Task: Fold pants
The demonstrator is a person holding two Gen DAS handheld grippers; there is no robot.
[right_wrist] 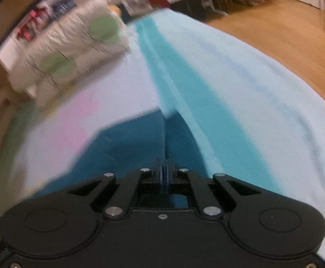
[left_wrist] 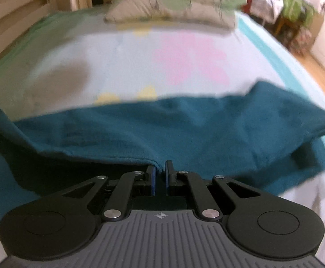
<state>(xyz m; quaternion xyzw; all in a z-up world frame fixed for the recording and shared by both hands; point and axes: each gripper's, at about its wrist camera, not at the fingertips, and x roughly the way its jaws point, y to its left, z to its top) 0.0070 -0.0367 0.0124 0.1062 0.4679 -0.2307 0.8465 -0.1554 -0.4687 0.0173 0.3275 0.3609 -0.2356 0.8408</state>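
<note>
Dark teal pants (left_wrist: 184,125) lie spread across the near part of the bed, with one layer lifted off the layer beneath. My left gripper (left_wrist: 160,167) is shut on the lifted edge of the pants, and the cloth runs away from its blue pads to both sides. In the right wrist view the pants (right_wrist: 128,147) rise in a taut ridge into my right gripper (right_wrist: 164,167), whose pads are pressed together on the fabric. Both views are blurred by motion.
The bed sheet (left_wrist: 117,62) is pale blue with pink and yellow patches and a turquoise stripe (right_wrist: 184,89) near the right edge. Two stacked pillows (left_wrist: 173,2) sit at the head. Wooden floor (right_wrist: 274,33) lies beyond the bed's right side.
</note>
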